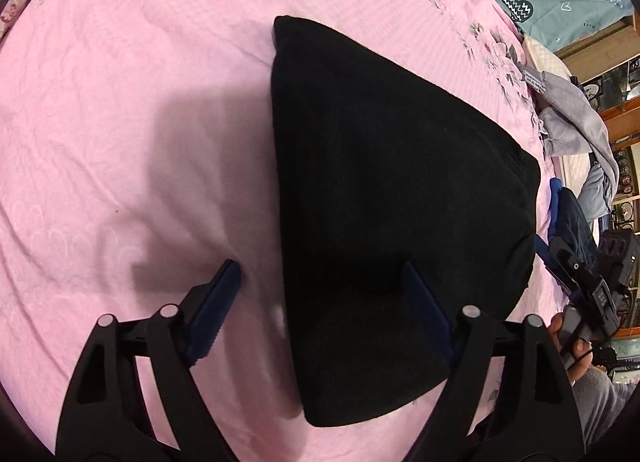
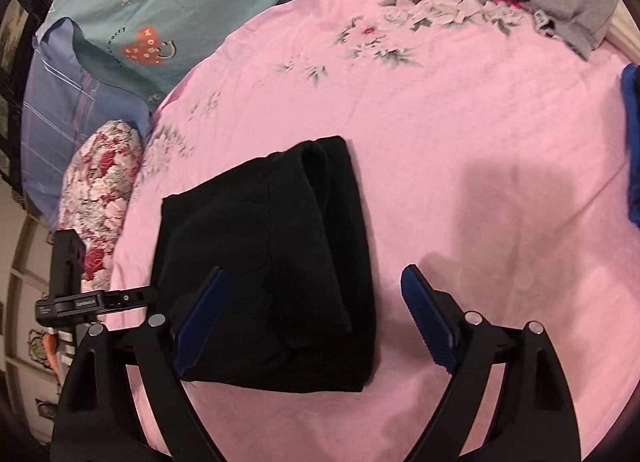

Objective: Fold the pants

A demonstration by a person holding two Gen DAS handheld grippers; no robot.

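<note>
Pants [image 1: 392, 198], black and folded into a compact stack, lie flat on a pink sheet [image 1: 120, 122]. Left gripper [image 1: 324, 282] hovers at 6 o'clock of them, jaws apart, clamping nothing. Right gripper [image 2: 312, 286] likewise gapes empty, at their 3 o'clock. Grey clothes [image 2: 560, 2] lie at 1 o'clock, a floral pillow [image 2: 100, 190] at 9.

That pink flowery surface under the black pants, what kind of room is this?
Most likely a bedroom: the pink floral sheet looks like a made bed, with a pillow and a teal quilt at its edge, and other clothes lying about.
</note>
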